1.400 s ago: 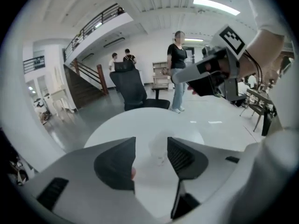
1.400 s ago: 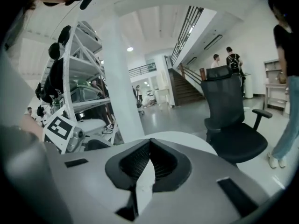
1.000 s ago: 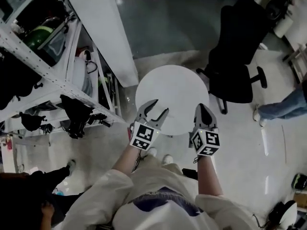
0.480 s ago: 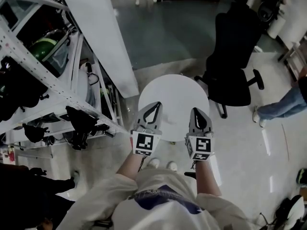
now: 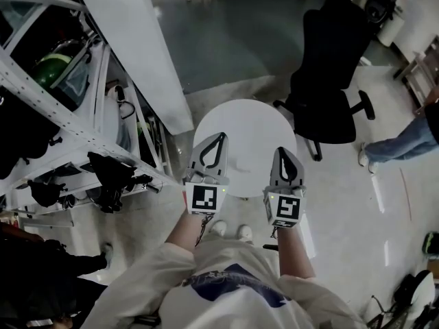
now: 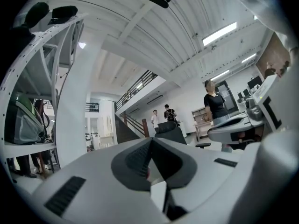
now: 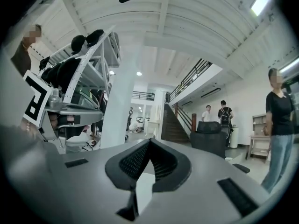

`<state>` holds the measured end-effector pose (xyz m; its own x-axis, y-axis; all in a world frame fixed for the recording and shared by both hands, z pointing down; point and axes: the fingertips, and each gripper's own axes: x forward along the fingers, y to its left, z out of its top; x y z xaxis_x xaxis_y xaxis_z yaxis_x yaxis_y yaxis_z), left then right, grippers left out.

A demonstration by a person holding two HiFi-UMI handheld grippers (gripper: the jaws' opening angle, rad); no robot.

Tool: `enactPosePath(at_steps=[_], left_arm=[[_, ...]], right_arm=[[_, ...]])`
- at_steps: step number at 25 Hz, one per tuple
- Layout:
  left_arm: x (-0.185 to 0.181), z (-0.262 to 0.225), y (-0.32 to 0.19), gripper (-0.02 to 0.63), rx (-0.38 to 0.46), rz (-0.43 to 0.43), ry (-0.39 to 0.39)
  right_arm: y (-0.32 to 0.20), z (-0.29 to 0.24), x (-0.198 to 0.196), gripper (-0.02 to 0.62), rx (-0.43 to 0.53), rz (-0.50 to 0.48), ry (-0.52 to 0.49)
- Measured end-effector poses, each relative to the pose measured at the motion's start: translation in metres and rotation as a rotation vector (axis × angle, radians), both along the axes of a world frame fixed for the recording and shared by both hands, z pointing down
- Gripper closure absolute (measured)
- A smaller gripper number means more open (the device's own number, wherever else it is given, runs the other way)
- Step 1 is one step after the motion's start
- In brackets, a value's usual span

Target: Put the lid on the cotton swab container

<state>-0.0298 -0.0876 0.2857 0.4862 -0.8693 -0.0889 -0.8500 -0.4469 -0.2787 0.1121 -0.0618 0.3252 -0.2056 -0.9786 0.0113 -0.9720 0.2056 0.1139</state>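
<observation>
No cotton swab container or lid shows in any view. In the head view my left gripper (image 5: pixel 219 137) hangs over the near left part of a bare round white table (image 5: pixel 250 125), its jaws shut with nothing between them. My right gripper (image 5: pixel 282 153) hangs over the table's near right edge, also shut and empty. In the left gripper view the left gripper (image 6: pixel 151 141) points level across the room with its tips together. The right gripper (image 7: pixel 149 143) in the right gripper view does the same.
A white metal rack (image 5: pixel 75 115) with gear and cables stands at the left, beside a white pillar (image 5: pixel 140 46). A black office chair (image 5: pixel 329 94) stands right of the table. A person's leg (image 5: pixel 398 146) is at the far right. People stand in the distance (image 7: pixel 279 125).
The left gripper's jaws went from open to shut. Both grippers shifted slightly farther over the table, and the head view drifted a little.
</observation>
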Motion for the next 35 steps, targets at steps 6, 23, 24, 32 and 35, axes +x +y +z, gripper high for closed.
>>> enactPosePath(at_steps=[6,23,24,32,35], left_arm=[[-0.001,-0.003,0.001,0.607,0.008,0.006,-0.012],[-0.011,0.008,-0.007,0.607,-0.008,-0.004,-0.019],[-0.012,0.01,-0.007,0.607,-0.014,-0.004,-0.021],[-0.014,0.013,-0.008,0.607,-0.025,0.0,-0.03],[-0.01,0.009,-0.007,0.607,-0.006,0.006,-0.03]], right_arm=[[0.003,0.005,-0.002,0.586,-0.04,0.008,0.022],[-0.011,0.0,0.002,0.59,-0.026,0.048,0.016],[-0.011,0.0,0.002,0.591,-0.028,0.048,0.016],[-0.011,0.004,0.002,0.591,-0.057,0.06,0.027],[-0.009,0.003,0.005,0.591,-0.055,0.062,0.03]])
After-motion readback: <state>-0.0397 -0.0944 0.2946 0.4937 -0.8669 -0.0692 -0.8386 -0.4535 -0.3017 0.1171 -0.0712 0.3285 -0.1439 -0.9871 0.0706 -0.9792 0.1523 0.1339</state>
